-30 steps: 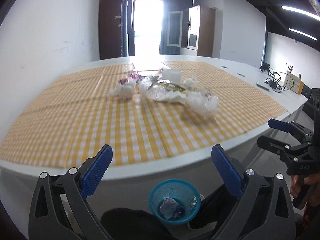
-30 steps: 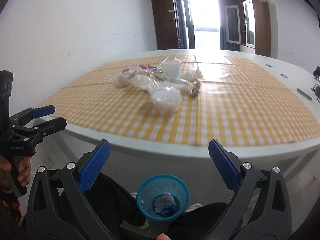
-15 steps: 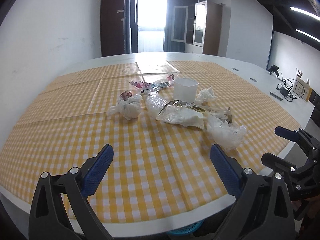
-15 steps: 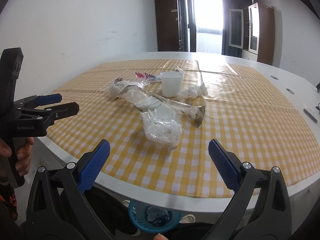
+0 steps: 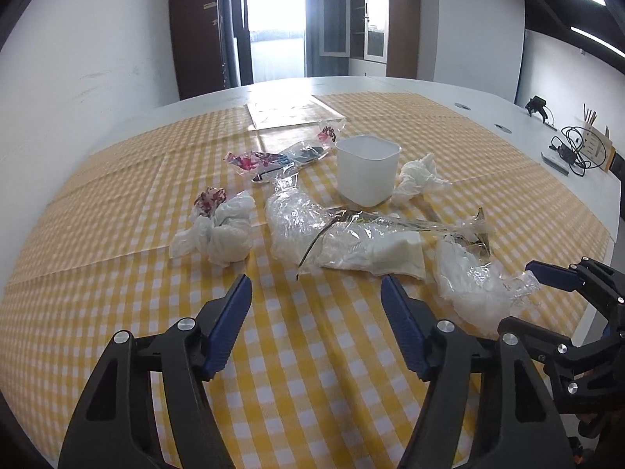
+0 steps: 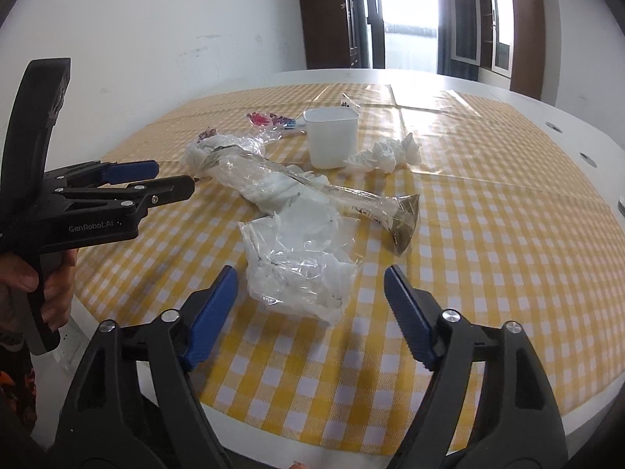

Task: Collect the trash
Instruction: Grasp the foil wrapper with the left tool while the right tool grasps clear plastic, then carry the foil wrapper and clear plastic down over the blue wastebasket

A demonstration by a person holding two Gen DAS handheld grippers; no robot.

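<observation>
Trash lies on the yellow checked tablecloth: a knotted white bag, a long clear wrapper with white tissue, a crumpled clear bag, a white plastic cup, a crumpled tissue and colourful candy wrappers. My left gripper is open and empty, just short of the long wrapper. My right gripper is open and empty, its jaws either side of the crumpled clear bag's near edge.
The white table's edge runs close below my right gripper. Cables and a holder with sticks sit at the far right of the table. A clear sheet lies behind the trash.
Both grippers rose from below the table edge, over the blue bin on the floor, and moved forward over the table toward the trash. The bin has dropped out of view.
</observation>
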